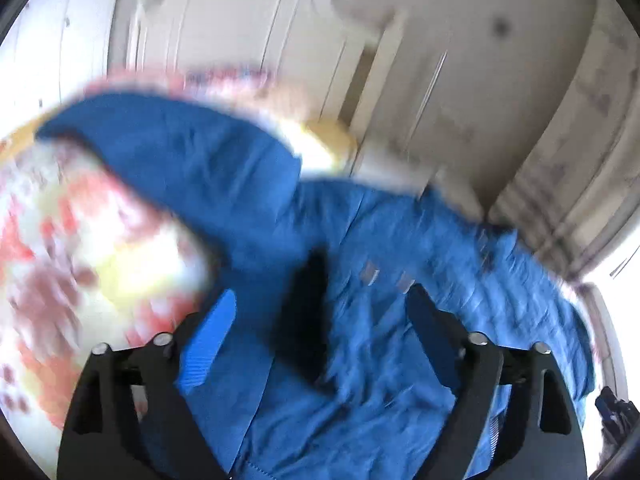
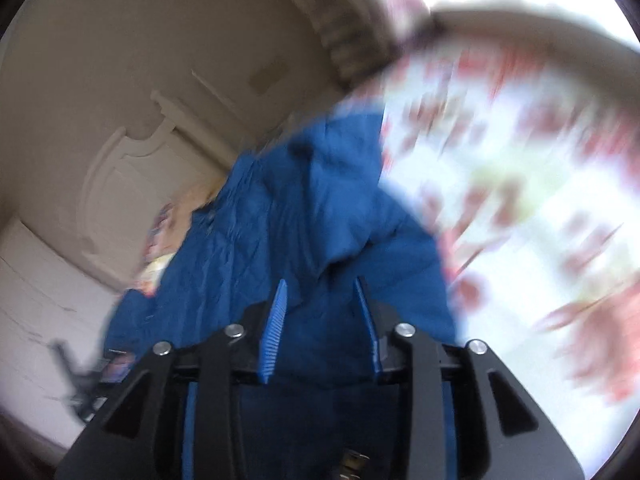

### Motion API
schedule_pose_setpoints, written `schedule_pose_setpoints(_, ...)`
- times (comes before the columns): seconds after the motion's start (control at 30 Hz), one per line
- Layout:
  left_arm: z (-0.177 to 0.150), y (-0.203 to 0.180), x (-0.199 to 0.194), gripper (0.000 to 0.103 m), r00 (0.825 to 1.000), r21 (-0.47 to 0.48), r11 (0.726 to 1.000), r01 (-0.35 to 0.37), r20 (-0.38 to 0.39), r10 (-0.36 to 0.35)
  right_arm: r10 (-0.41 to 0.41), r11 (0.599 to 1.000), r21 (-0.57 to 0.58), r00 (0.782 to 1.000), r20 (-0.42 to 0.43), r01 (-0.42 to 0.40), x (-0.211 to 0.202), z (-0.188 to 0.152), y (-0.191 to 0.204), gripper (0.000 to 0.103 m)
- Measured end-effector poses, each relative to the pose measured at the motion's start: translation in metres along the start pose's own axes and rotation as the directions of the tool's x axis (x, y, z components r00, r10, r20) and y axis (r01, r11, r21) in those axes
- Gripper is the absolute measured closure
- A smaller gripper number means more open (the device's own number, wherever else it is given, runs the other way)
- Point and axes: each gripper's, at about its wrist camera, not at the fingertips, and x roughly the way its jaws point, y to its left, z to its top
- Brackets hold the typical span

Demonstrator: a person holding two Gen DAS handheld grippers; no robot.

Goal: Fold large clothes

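Left wrist, blue garment (image 1: 360, 240) beneath spread jaws

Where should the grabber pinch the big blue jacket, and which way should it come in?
Probably at the puffy fold of the blue jacket that rises just ahead of the right gripper, coming straight in from the near side. That ridge stands up off the flowery sheet, so the fingers could close around it; flat cloth gives nothing to pinch. The picture is blurred, so edges are uncertain.

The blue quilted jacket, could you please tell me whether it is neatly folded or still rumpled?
Still rumpled: the blue quilted jacket lies bunched in uneven creases on the red-flowered sheet, a flap turned over.
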Motion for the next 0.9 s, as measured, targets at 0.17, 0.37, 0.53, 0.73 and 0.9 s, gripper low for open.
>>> schedule_pose_setpoints(0.17,0.003,-0.059,0.012,0.017,0.999,0.188,0.981,0.045,-0.038,-0.039,-0.037,0.983,-0.179,0.997,0.074,0.049,-0.006,0.021,0.037,0.068)
schedule_pose_setpoints(0.37,-0.030,-0.071,0.074,0.016,0.978,0.283,0.959,0.031,-0.208,0.029,-0.175,0.940,-0.316,0.978,-0.113,0.131,0.073,0.017,0.043,0.071)
schedule_pose_setpoints(0.53,-0.031,-0.067,0.077,0.012,0.976,0.274,0.961,0.044,-0.215,0.016,-0.131,0.951,-0.296,0.985,-0.116,0.092,0.063,0.027,0.039,0.071)
schedule_pose_setpoints(0.73,-0.032,-0.068,0.074,0.012,0.978,0.265,0.963,0.049,-0.209,0.008,-0.151,0.931,-0.336,0.989,0.008,0.145,0.071,0.072,0.057,0.071)
schedule_pose_setpoints(0.9,-0.030,-0.065,0.072,0.012,0.978,0.248,0.967,0.063,-0.210,-0.010,-0.217,0.899,-0.394,0.976,-0.022,0.191,0.120,0.090,0.063,0.071)
